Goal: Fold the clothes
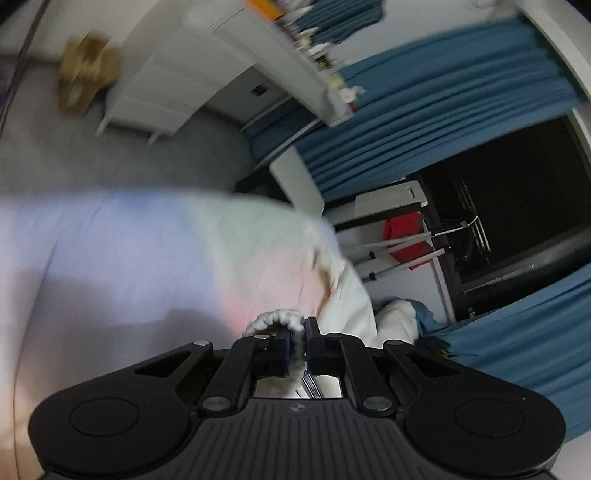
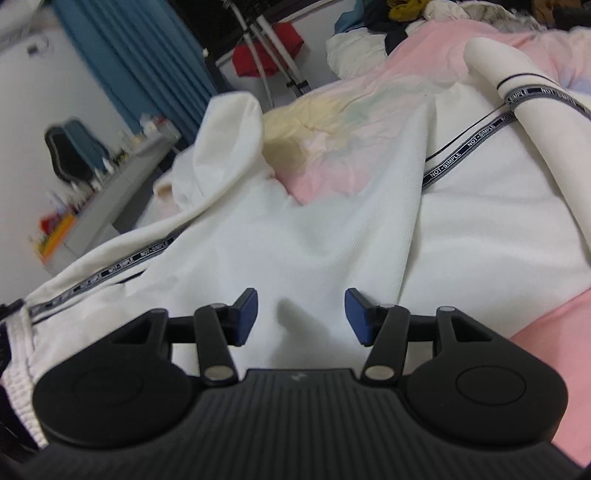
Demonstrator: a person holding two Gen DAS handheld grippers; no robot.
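— Garment (image 2: 314,229), white, with "NOT-SIMPLE" tape along its seams, is lying spread over a pink sheet (image 2: 546,354) on the bed, filling most of the right wrist view. Where are you seeing it from the left side?

— In the left wrist view the left tongs (image 1: 298,343) are pinching a ribbed white cuff or hem (image 1: 277,319) between the blue pads, jaws nearly together with the cloth squeezed in the gap. More white fabric is hanging blurred beyond it, over a pale pastel sheet (image 1: 110,251). I cannot tell which part of the garment that ribbed edge belongs to.

— And behind that?

— Blue curtains (image 1: 424,122), a white shelf unit (image 1: 177,85), a cardboard box (image 1: 86,70) on the grey floor, and something red (image 1: 402,229) by a dark opening.

— The right tongs?

— The right tongs (image 2: 301,314) are hovering just above the white cloth, jaws standing about half apart, pads gripping nothing. To their left a fold of the garment is rising up in a peak (image 2: 229,147). To the right a long white sleeve (image 2: 535,110) is lying across the fabric, tape band around it. A heap of other clothes (image 2: 399,14) is sitting at the far end of the bed.
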